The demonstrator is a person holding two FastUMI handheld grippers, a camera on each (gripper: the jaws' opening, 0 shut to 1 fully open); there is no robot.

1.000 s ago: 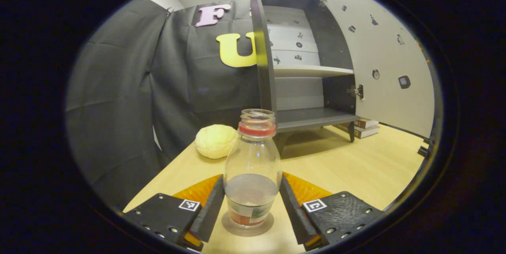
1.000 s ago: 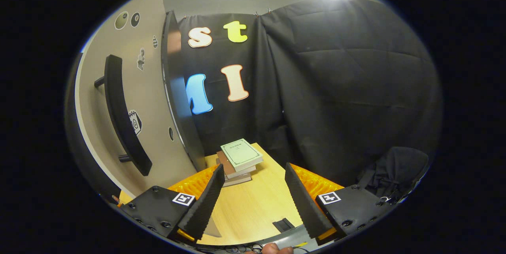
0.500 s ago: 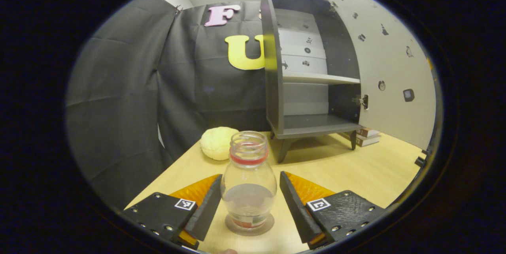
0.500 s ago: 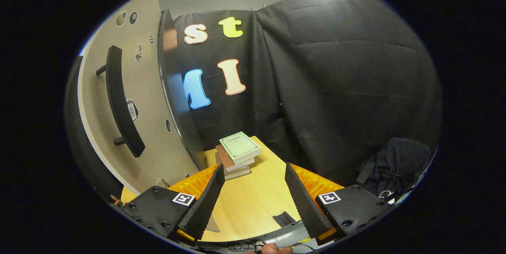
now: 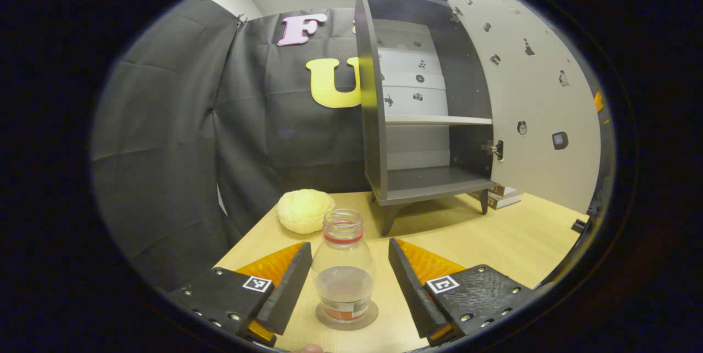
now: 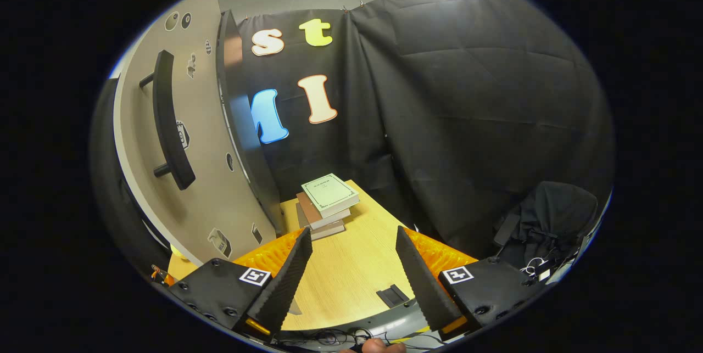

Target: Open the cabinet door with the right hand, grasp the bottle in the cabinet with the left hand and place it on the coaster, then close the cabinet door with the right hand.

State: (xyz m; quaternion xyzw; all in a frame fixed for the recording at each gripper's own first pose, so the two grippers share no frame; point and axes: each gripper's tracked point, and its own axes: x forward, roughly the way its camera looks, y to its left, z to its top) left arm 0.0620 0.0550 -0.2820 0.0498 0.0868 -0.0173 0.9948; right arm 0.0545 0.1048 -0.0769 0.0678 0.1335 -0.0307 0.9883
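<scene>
A clear bottle [image 5: 344,273] with a red neck ring and no cap stands upright on a round coaster [image 5: 347,317] on the wooden table. My left gripper [image 5: 348,281] is open, its fingers on either side of the bottle with a gap to each. Behind it stands the dark cabinet [image 5: 423,111], shelves bare, with its pale door [image 5: 535,106] swung wide to the right. In the right gripper view, my right gripper [image 6: 352,273] is open over the table, with nothing between its fingers. The door [image 6: 181,177] and its dark bar handle [image 6: 167,122] stand to its left.
A yellow bun-shaped lump [image 5: 303,210] lies on the table left of the cabinet. A stack of books [image 6: 327,205] sits on the table beyond the door's edge. A small dark clip [image 6: 392,296] lies near the table's front edge, and dark cloth [image 6: 549,221] is heaped at the right.
The left gripper has drawn back from the bottle, which stays on the coaster and looks smaller now. The right gripper has shifted a little; the door handle sits higher in its view.
</scene>
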